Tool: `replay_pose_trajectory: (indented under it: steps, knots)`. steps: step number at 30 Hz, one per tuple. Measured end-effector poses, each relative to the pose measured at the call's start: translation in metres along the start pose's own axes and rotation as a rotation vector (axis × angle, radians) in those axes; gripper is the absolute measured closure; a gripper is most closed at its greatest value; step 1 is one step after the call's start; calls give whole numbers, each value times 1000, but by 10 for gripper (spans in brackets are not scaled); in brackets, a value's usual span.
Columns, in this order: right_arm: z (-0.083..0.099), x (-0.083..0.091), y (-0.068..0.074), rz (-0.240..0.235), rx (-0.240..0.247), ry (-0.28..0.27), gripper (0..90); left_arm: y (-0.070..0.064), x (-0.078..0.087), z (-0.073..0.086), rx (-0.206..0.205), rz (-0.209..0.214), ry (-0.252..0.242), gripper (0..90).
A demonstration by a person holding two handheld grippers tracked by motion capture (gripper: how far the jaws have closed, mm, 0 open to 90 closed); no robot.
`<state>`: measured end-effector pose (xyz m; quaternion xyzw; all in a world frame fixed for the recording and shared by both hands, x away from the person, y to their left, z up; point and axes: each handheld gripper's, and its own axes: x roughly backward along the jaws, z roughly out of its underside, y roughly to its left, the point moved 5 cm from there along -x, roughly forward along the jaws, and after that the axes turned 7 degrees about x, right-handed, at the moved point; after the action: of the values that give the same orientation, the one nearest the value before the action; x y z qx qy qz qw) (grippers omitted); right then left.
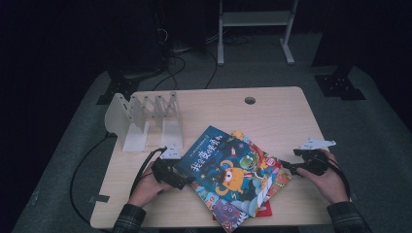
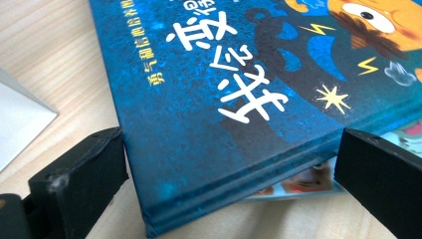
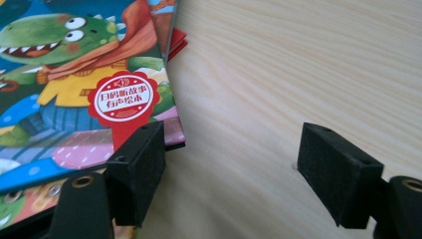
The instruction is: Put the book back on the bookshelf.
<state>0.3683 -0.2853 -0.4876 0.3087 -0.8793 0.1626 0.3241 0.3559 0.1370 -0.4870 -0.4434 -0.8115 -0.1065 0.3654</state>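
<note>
Left of the book stack (image 1: 233, 177), a white rack (image 1: 145, 119) is standing on the table (image 1: 272, 111) | left gripper (image 1: 177, 180) is straddling the blue book's (image 2: 209, 99) spine corner, jaws apart | stack is lying at the table's near edge, blue book topmost | right gripper (image 1: 291, 168) is sitting at the stack's right edge, jaws apart, one beside the dinosaur book (image 3: 74, 89).

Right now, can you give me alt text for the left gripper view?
The open left gripper straddles the spine corner of a dark blue hardcover picture book with white Chinese title lettering. It lies on another colourful book on the light wooden table.
</note>
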Motion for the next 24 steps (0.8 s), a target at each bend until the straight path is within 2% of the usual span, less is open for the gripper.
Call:
replay_pose_trajectory:
  steps: [2,3,12,14,15,17,19,24]
  knots:
    - [-1,-1,-1,2,-2,-4,273,-1,1,0,-5,2,4,0]
    - [-3,-5,-4,2,-24,-15,293,-4,2,1,-6,10,4,0]
    - [-10,-11,-10,-18,-84,-40,308,-9,4,3,-11,22,12,0]
    - [-11,-11,-10,-20,-83,-46,310,-11,5,3,-15,28,12,0]
    - [-14,-11,-8,-40,-94,-56,305,-13,5,3,-16,34,14,0]
    - [-15,-13,-7,-48,-93,-58,305,-14,5,3,-23,35,15,0]
    - [-18,-17,-2,-65,-86,-57,300,-16,4,3,-34,20,22,0]
    - [-22,-20,2,-77,-89,-55,296,-17,4,3,-35,18,22,0]
